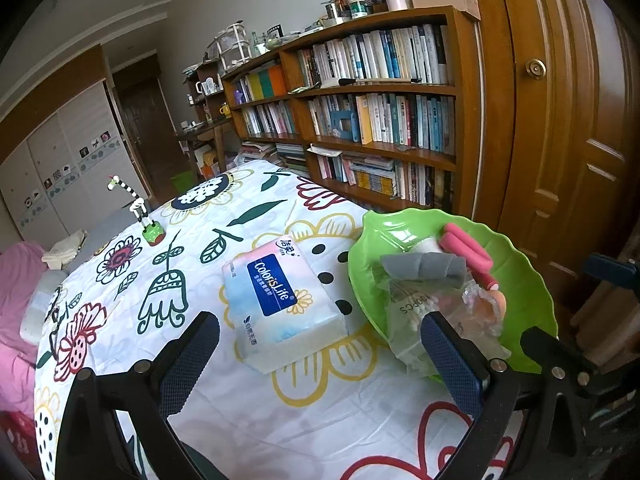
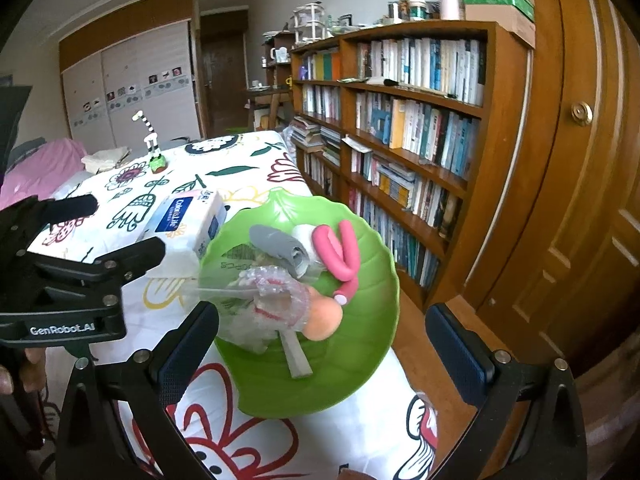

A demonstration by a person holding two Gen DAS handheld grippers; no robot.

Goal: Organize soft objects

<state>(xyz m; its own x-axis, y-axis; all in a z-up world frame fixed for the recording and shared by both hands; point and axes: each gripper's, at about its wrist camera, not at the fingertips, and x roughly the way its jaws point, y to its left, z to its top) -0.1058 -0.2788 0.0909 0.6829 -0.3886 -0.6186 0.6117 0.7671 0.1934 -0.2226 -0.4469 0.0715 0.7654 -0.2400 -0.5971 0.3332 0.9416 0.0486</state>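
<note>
A green leaf-shaped plate (image 1: 520, 280) (image 2: 360, 360) sits at the table's right edge. It holds a grey rolled cloth (image 1: 424, 266) (image 2: 276, 244), a pink foam curler (image 1: 468, 252) (image 2: 340, 248), a white roll (image 2: 304, 234), a clear bag of cotton swabs (image 1: 412, 320) (image 2: 256, 300) and a peach sponge (image 2: 324, 318). A tissue pack (image 1: 280, 296) (image 2: 184, 220) lies left of the plate. My left gripper (image 1: 320, 356) is open, straddling the tissue pack's near end. My right gripper (image 2: 320, 348) is open above the plate.
A floral tablecloth (image 1: 240, 420) covers the table. A striped giraffe toy (image 1: 140, 216) (image 2: 152, 148) stands at the far left. A bookshelf (image 1: 380, 120) and wooden door (image 2: 580, 160) stand right of the table. Pink bedding (image 1: 20, 280) lies left.
</note>
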